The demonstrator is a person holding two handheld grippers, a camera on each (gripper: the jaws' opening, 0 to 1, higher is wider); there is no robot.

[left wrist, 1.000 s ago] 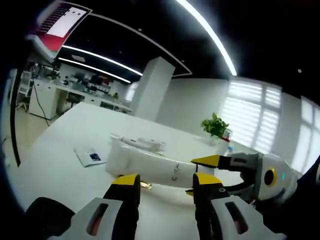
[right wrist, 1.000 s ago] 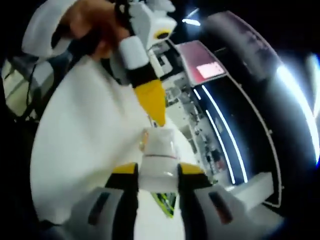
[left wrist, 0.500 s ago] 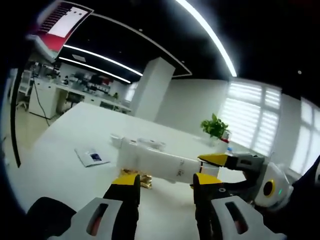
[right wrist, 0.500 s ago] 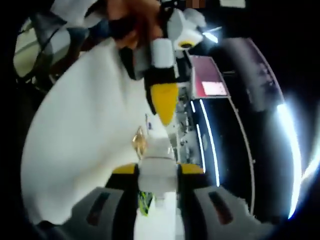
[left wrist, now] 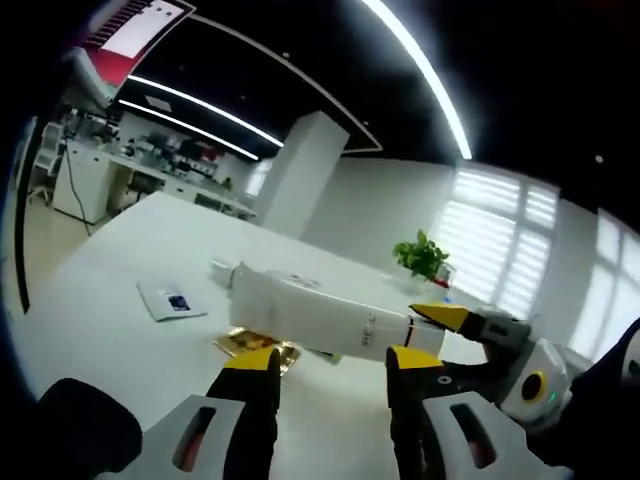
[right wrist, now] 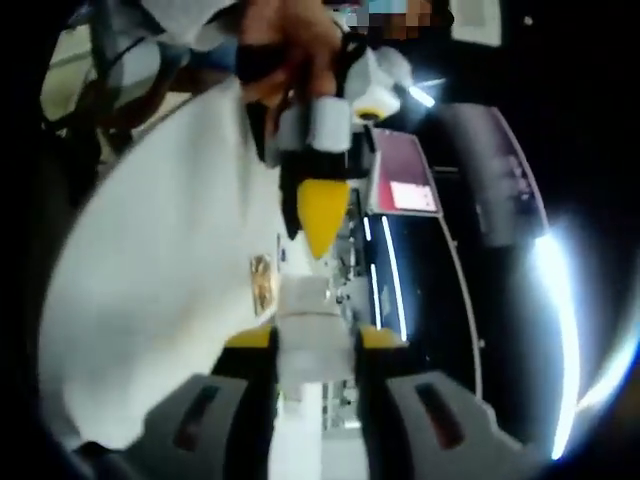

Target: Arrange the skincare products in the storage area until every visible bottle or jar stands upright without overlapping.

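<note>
Lifting step in hand: white tube (left wrist: 310, 318) held level above the bench (left wrist: 120, 330), pinched at its end by the right gripper (left wrist: 425, 335); left gripper (left wrist: 328, 368) spread below, empty; righting and upright placement judged next.

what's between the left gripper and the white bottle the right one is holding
Nothing visible. The left gripper, jaws open, sits just below the white bottle, which the right gripper holds lying sideways above the white table; a gold packet lies beneath it.
</note>
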